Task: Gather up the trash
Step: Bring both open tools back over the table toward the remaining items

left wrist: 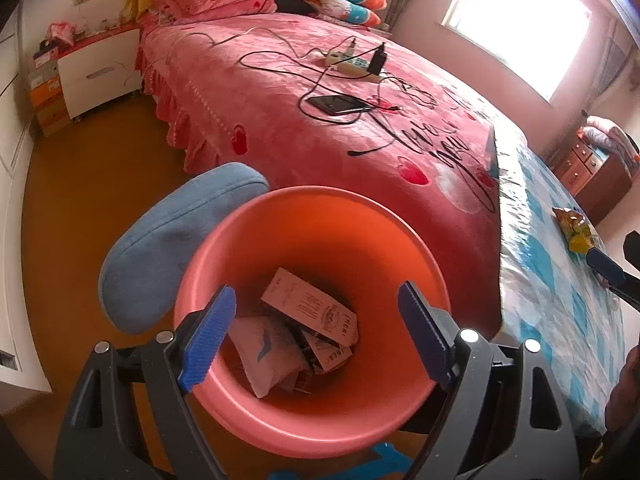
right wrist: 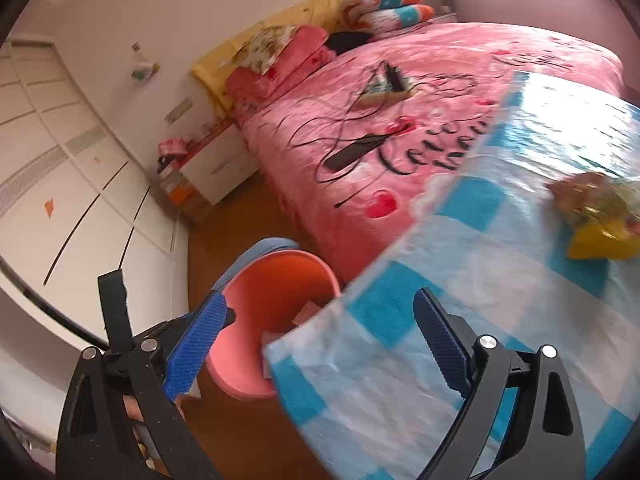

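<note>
**Both claws wide over bin and table**

The left gripper (left wrist: pixel 316 328) hung above the pink bin (left wrist: pixel 280 216) with its blue pads spread wide and nothing between them; below, inside the bin, lay a tall printed carton (left wrist: pixel 310 306), a pale wrapper (left wrist: pixel 268 354) and a smaller box (left wrist: pixel 330 354) piled together at the bottom; the bin stood on the brown floor, just beside the near corner of the bed (left wrist: pixel 280 112), with a blue cushioned seat (left wrist: pixel 172 236) touching its left side.

The right gripper (right wrist: pixel 320 344) also stood wide and held nothing; its left pad was over the bin's rim (right wrist: pixel 244 384), its right pad over the blue-and-white checked tablecloth (right wrist: pixel 460 248), whose near corner hid part of the bin.

On that table, far to the right, lay a crumpled yellow snack wrapper (right wrist: pixel 600 220), well apart from both claws; in the left wrist view the same wrapper (left wrist: pixel 576 228) sat near the table's right edge.

On the bed's pink cover lay a dark phone (left wrist: pixel 340 104), a power strip (left wrist: pixel 348 64) and tangled cables.
</note>
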{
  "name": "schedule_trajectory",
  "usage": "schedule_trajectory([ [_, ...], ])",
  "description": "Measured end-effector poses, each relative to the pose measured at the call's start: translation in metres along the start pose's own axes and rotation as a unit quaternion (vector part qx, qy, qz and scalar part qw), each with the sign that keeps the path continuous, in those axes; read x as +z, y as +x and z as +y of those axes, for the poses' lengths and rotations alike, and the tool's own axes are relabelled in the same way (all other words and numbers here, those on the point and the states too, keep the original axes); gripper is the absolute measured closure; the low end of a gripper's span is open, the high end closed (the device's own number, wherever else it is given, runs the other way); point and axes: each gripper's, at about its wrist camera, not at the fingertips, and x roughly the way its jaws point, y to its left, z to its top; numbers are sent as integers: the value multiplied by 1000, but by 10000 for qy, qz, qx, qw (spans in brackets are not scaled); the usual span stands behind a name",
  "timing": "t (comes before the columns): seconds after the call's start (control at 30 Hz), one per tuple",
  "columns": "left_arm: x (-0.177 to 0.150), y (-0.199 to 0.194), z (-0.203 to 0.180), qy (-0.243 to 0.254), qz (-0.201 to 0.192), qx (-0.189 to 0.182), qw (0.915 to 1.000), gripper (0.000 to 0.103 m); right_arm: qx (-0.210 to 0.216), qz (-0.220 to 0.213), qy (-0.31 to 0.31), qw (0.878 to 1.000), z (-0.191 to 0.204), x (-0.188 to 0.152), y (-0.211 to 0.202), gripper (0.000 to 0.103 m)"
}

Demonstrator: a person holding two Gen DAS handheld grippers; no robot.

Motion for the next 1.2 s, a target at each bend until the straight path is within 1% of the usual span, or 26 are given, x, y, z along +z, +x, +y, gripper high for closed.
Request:
schedule_trajectory([
  [0.13,0,-3,-13,121,-10,-103,9999,19,-66,-240,160,9996,-22,-6,-17,8],
  [0.3,2,-7,-39,367,-28,-240,9990,19,-147,-480,250,9984,-40,-11,-34,8],
  [0.47,2,-13,-65,600,-59,-372,9975,19,-59,-639,181,9978,-50,-15,-48,5],
  [0.53,2,-16,-74,671,-69,-413,9969,19,69,-674,158,9976,-53,-17,-53,5],
  [0.73,1,-22,-103,930,-67,-572,9940,19,193,-683,166,9973,-61,-23,-65,5],
  [1.0,1,-23,-140,1171,47,-702,9906,19,200,-638,339,9972,-84,-32,-81,5],
  [1.2,2,-23,-171,1370,138,-792,9873,19,68,-743,423,9963,-99,-35,-100,5],
])
